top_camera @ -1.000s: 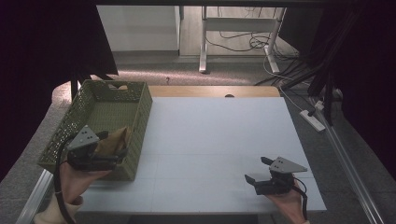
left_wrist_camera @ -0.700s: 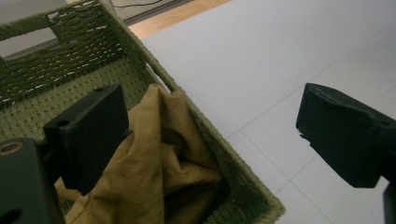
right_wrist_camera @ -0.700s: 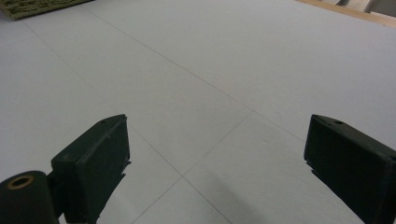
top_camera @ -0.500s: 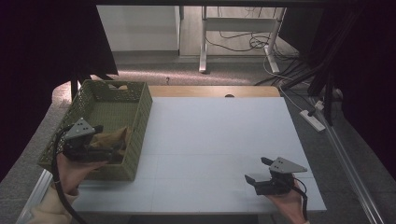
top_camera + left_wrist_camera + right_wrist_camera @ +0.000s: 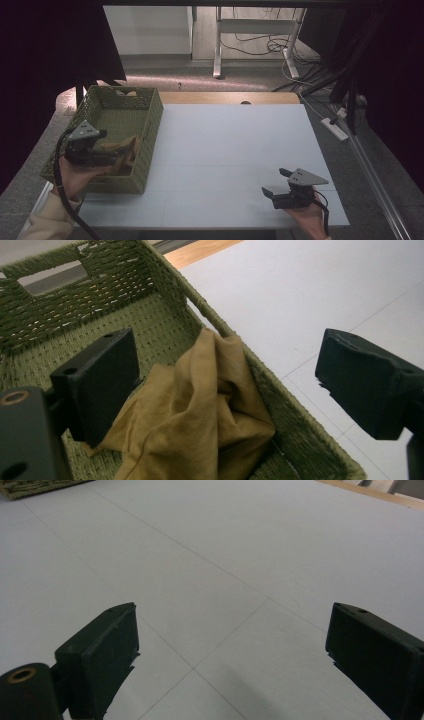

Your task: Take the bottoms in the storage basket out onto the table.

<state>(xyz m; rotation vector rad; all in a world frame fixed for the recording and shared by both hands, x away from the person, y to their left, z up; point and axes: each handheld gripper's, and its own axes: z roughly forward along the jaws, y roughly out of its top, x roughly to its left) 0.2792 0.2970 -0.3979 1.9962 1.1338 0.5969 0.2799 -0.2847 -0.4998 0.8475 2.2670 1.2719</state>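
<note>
Since a second ago the left gripper [image 5: 107, 159] has drawn back toward the basket's near left corner, while the right gripper [image 5: 281, 184] has stayed put near the table's front right edge. From the high view, the left gripper hangs over the green woven basket [image 5: 150, 115], which sits at the left edge of the white table [image 5: 230, 145]; a mustard cloth [image 5: 122, 150] lies bunched inside against the basket's right wall. Wide bare tabletop runs between the basket and the right gripper, which rests low by the near edge with its jaws spread. In the left gripper view the jaws stand wide apart with nothing between them: one is over the basket floor, the other out past the rim above the table. The cloth [image 5: 200, 410] slumps against the wall below them, its top fold reaching the rim; whether the near jaw brushes it is hard to tell, though it seems just clear. In the right gripper view the jaws are spread over plain white table [image 5: 225, 555], with a corner of the basket [image 5: 35, 487] far off at top left.
</note>
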